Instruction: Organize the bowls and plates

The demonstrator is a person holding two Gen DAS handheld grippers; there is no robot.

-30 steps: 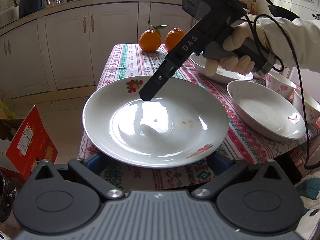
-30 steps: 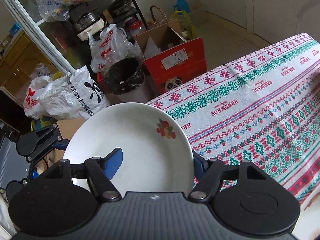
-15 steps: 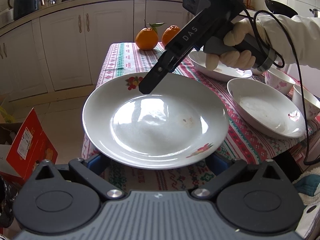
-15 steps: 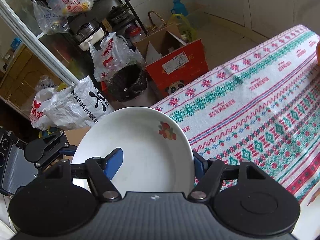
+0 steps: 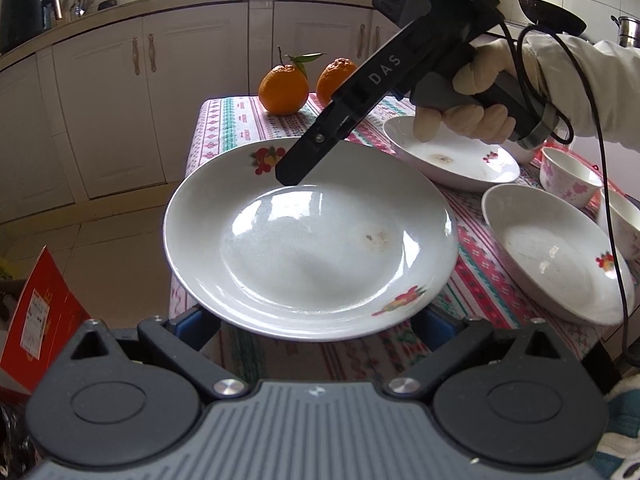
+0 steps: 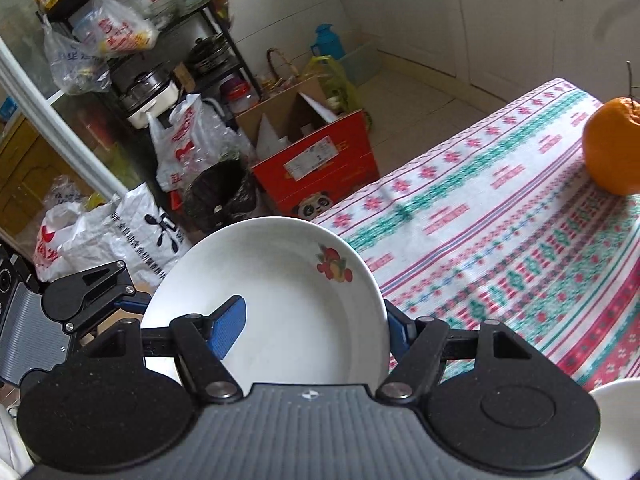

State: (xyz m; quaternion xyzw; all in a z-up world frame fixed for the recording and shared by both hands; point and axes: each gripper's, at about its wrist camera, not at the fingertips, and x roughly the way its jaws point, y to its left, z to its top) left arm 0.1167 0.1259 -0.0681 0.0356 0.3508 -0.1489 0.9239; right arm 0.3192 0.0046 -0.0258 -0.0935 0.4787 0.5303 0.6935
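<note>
Plate [image 5: 312, 248]: carried over counter [image 5: 480, 264], both rims pinched | left gripper [image 5: 316, 322], right gripper [image 6: 308, 320]: part-closed on it, steadying for stacking.

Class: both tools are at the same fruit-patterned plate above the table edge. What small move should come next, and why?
Probably carry the plate sideways over the nearest white dish before lowering it. The right tool pinches its far rim, the left tool sits under its near edge, and it hangs above the tablecloth.
</note>
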